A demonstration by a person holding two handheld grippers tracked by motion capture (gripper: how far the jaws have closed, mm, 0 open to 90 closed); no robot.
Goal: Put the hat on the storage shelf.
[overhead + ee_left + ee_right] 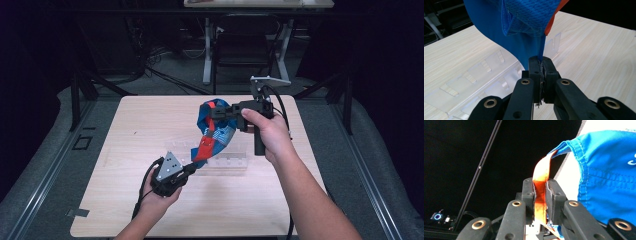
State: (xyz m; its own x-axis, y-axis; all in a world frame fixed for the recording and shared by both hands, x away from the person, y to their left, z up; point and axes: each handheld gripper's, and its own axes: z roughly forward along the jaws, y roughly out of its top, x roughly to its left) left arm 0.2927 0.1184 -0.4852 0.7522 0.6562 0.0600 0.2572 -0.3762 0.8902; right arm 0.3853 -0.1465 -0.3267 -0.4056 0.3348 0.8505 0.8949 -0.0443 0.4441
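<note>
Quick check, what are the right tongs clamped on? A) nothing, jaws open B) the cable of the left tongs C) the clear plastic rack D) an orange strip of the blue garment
D: in the right gripper view the right tongs are shut on the orange strip that runs from the blue garment; the clear plastic rack lies on the table below.

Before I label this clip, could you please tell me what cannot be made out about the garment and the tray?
- Blue and orange garment: bunched between left gripper and right gripper, so its type is unclear in the high view.
- White print: cut off by the right gripper view's edge.
- Clear plastic tray: its contents are too faint in the high view.
</note>
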